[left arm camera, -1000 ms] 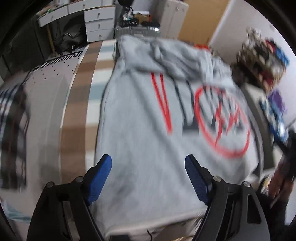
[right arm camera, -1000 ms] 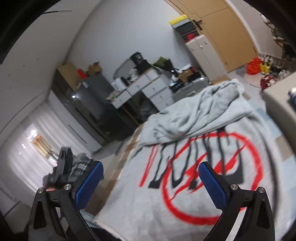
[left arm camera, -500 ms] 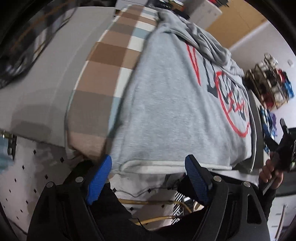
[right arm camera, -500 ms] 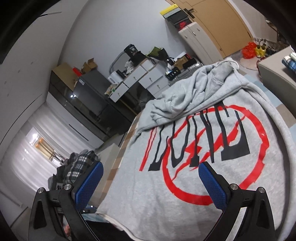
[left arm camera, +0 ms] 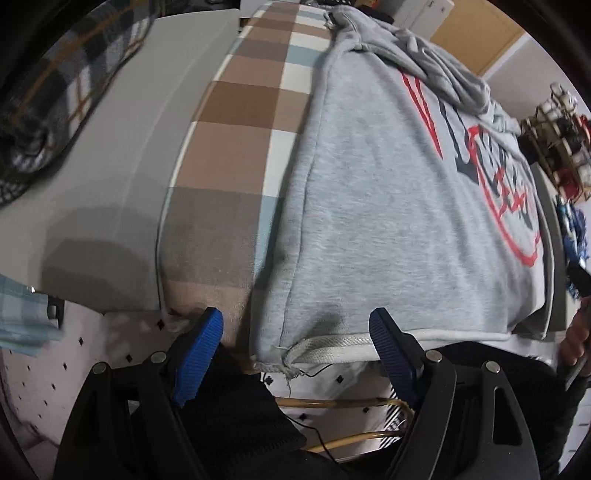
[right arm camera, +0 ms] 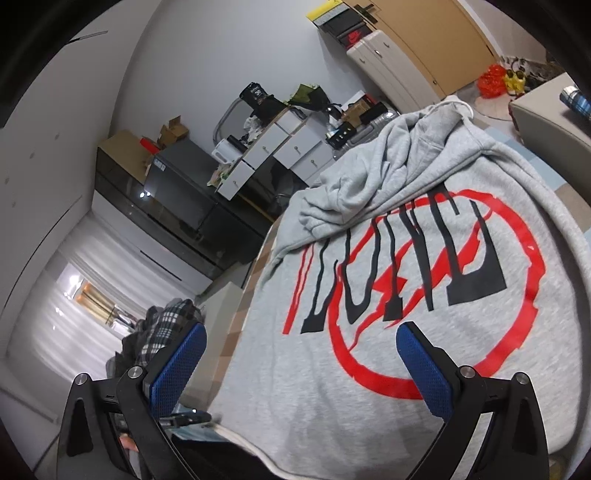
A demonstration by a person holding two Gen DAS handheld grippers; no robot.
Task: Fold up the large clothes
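Note:
A large grey hoodie [left arm camera: 388, 192] with a red and black print lies spread on a checked blanket [left arm camera: 236, 140]. Its white hem [left arm camera: 351, 341] hangs over the near edge. Its hood and sleeves are bunched at the far end [right arm camera: 388, 173]. My left gripper [left arm camera: 295, 345] is open and empty, its blue pads on either side of the hem's left corner, close to it. My right gripper [right arm camera: 301, 356] is open and empty above the hoodie's [right arm camera: 406, 295] lower part, near the print.
A grey surface [left arm camera: 110, 155] with a plaid garment [left arm camera: 48, 92] lies left of the blanket. A shelf rack [left arm camera: 561, 147] stands on the right. White drawers [right arm camera: 280, 144], a dark cabinet [right arm camera: 177, 206] and a wooden door [right arm camera: 436, 33] stand beyond the far end.
My left gripper has swung down and back from above the hoodie to its near hem corner. My right gripper has come closer over the print. Both stay open.

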